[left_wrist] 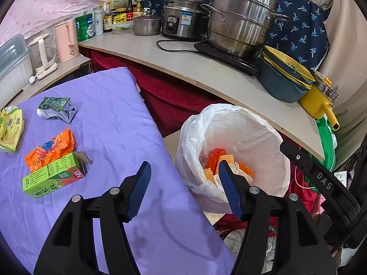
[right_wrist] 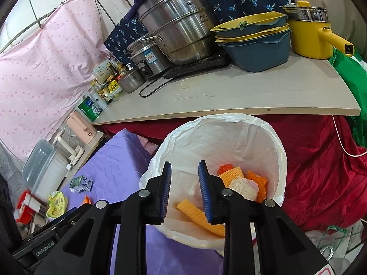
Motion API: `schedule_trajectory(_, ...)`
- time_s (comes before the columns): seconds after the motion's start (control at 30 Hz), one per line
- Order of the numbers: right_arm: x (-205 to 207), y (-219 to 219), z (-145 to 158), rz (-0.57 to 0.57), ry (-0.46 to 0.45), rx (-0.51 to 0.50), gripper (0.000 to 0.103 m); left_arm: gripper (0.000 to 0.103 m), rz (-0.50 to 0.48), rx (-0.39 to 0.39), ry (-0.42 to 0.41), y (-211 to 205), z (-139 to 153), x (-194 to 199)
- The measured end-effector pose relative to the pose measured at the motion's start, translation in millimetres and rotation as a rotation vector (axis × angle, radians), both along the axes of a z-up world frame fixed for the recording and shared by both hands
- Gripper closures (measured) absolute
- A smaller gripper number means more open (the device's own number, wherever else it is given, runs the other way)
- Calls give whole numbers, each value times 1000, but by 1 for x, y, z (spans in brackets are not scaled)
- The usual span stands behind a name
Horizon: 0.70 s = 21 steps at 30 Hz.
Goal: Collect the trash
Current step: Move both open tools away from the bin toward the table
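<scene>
Both grippers are filling the near edge of their views. I am holding the left gripper (left_wrist: 184, 171) with its blue fingers (left_wrist: 140, 190) spread wide apart and empty, straddling the right edge of the purple cloth (left_wrist: 110, 119) and the white-lined trash bin (left_wrist: 238, 123). I am holding the right gripper (right_wrist: 184, 173) above the bin's (right_wrist: 229, 123) near rim, fingers (right_wrist: 204, 190) apart with nothing between them. Inside the liner, orange and yellow scraps (right_wrist: 238, 178) are lying (a yellow ridged piece (right_wrist: 199, 215) nearest the rim). Trash remaining on the cloth, at left: a green carton (left_wrist: 54, 177) nearest, touching an orange wrapper (left_wrist: 49, 147) behind it; farther off, a crushed green-and-white carton (left_wrist: 57, 110); at the left edge, a yellow packet (left_wrist: 10, 128). Beyond, a counter (left_wrist: 206, 68) is carrying a steel steamer pot (left_wrist: 240, 23).
</scene>
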State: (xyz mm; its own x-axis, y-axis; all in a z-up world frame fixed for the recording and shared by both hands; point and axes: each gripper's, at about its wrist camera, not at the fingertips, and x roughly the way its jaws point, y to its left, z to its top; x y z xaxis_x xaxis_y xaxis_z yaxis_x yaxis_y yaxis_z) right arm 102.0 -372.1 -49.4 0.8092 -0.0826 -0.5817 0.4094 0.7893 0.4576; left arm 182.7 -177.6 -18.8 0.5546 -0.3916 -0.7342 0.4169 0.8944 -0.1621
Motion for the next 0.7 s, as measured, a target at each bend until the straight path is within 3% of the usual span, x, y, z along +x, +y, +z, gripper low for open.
schedule_trajectory(0.3,-15,16,11,4,-5,-23,61,45,4,3,-25,7,7,-14)
schedule_trajectory(0.4,-19,22,14,8,-7,-29,57,40,9,5,-36,12,10,-19)
schedule_trajectory(0.7,-25,56,19,53,-9,-37,55,38,37,-2,-61,39,19,-30)
